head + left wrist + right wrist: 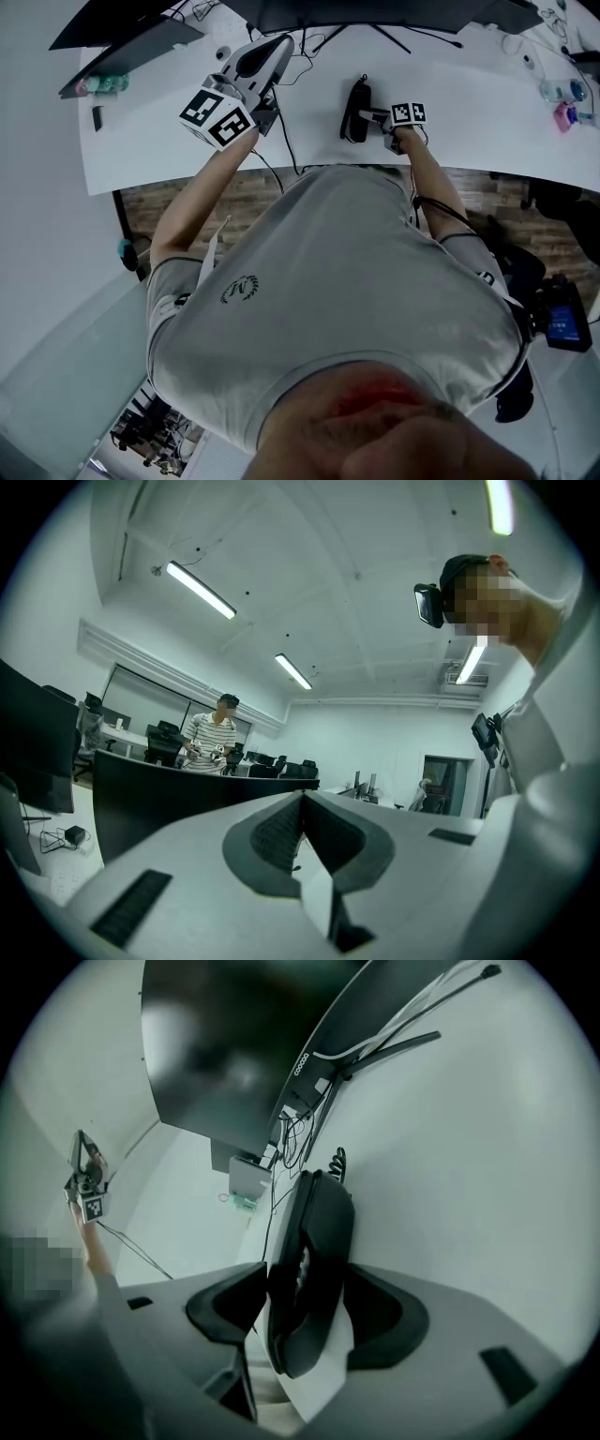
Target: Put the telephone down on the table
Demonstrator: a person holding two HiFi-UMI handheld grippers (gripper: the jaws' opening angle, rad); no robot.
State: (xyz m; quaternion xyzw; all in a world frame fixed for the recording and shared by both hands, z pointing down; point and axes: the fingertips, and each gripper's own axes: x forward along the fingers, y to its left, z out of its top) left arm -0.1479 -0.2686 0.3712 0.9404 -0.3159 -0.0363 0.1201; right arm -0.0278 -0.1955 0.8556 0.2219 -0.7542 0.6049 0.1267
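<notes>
Telephone: a black handset (pixel 356 111) near the middle of the white table (pixel 469 103), its length running away from the person, in front of the dark monitor (pixel 375 11).
Telephone, close up: in the right gripper view the handset (pixel 314 1260) stands on edge between the jaws, one long side against the table (pixel 487 1147). Whether it bears on the top or hangs just over it cannot be told.
Cord: a coiled cord (pixel 337 1162) leaves the far end of the handset toward the foot of the monitor (pixel 234 1044).
Right gripper: the right gripper (pixel 373 116) reaches in from the handset's right. Its jaws (pixel 307 1288) pinch the handset near its lower end, one dark pad on each flat side.
Left gripper: the left gripper (pixel 277 47) is held up over the left part of the table, well apart from the handset. In its own view the jaws (pixel 302 803) are pressed together at the tips with nothing between them, aimed at the ceiling lights (pixel 199 589).
Containers: small clear bottle-like things (pixel 562 91) stand at the far right corner of the table, and what they hold is too small to tell.
Cables: loose dark cables (pixel 291 112) lie on the table between the two grippers.
Background: a person in a striped shirt (pixel 211 738) stands far off behind desks.
</notes>
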